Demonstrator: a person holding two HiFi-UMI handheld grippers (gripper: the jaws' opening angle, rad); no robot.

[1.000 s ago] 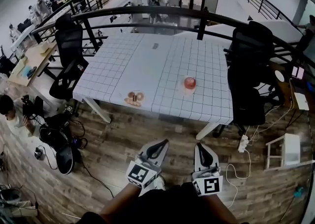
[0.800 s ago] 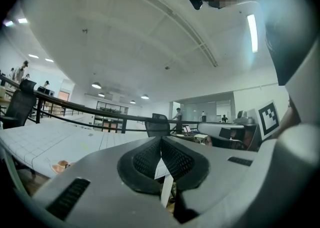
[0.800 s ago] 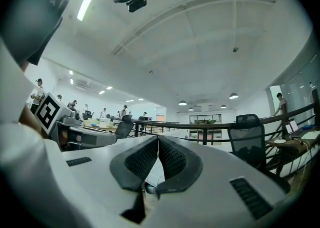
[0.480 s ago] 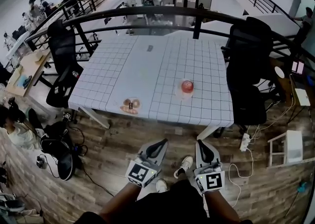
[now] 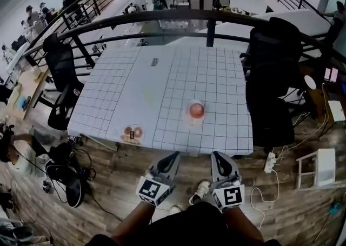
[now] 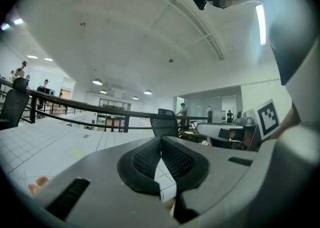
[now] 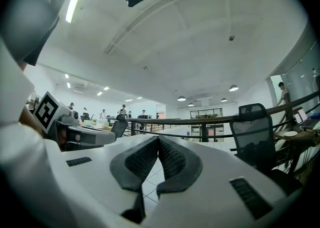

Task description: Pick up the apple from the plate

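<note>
A red apple [image 5: 196,111] sits on a small pale plate [image 5: 195,120] near the front right of the white grid-patterned table [image 5: 162,88] in the head view. My left gripper [image 5: 174,155] and right gripper [image 5: 215,154] are held side by side just short of the table's near edge, pointing level at it. Both are shut with nothing between the pads. The left gripper view shows its black pads [image 6: 145,159] pressed together at the tip [image 6: 161,139]; the right gripper view shows the same [image 7: 158,139]. The apple appears in neither gripper view.
A plate of doughnuts [image 5: 131,133] lies at the table's front left, and a small dark object [image 5: 154,62] further back. Black office chairs stand at the right [image 5: 270,77] and left [image 5: 59,72]. A dark railing [image 5: 205,20] runs behind the table. Cables and a power strip [image 5: 268,161] lie on the wooden floor.
The table, apple and doughnuts have come nearer and lower in the head view as the person walked forward. Both grippers now reach close to the table's front edge, still shut.
</note>
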